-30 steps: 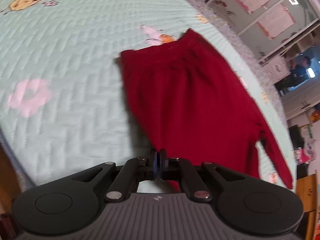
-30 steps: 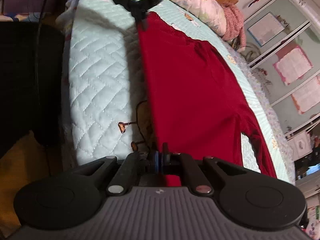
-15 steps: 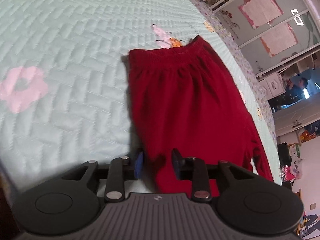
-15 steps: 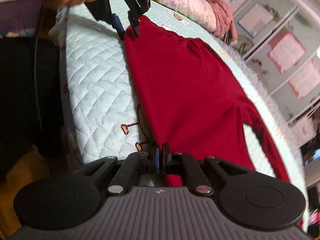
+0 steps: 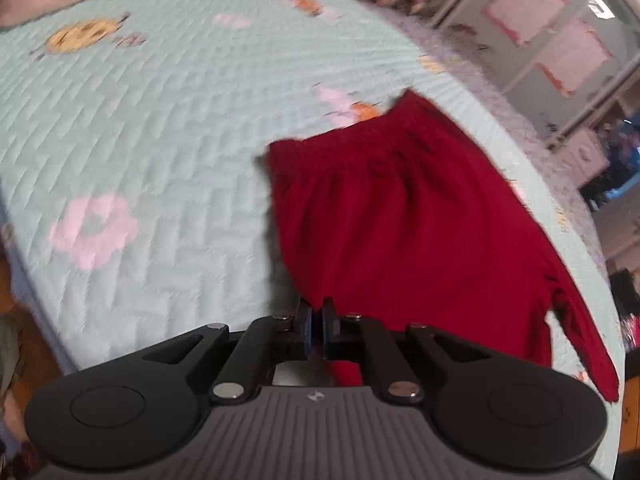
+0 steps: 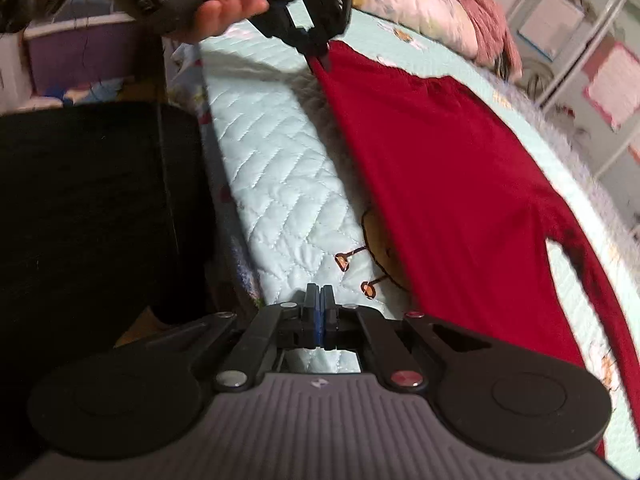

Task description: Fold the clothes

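Red trousers (image 5: 400, 220) lie spread on a mint quilted bed (image 5: 160, 140), the gathered waistband at the far end. My left gripper (image 5: 315, 312) is at their near edge. Its jaws are closing with red fabric between them. In the right wrist view the left gripper (image 6: 320, 54) pinches an edge of the trousers (image 6: 440, 180) into a raised point, with a hand (image 6: 224, 8) around its handle. My right gripper (image 6: 320, 300) is shut over the bed's near edge. Its blue pads meet with no fabric visible between them. The trousers' edge runs just to its right.
Pillows (image 6: 412, 0) and a pink knit item (image 6: 492, 20) lie at the head of the bed (image 6: 280, 180). The person's dark clothing (image 6: 80, 220) fills the left of the right wrist view. White shelving with pink sheets (image 5: 560, 40) stands beyond the bed.
The left gripper opened half a second ago and has closed again on the trousers' edge. The right gripper rolled, and red fabric no longer shows under its jaws.
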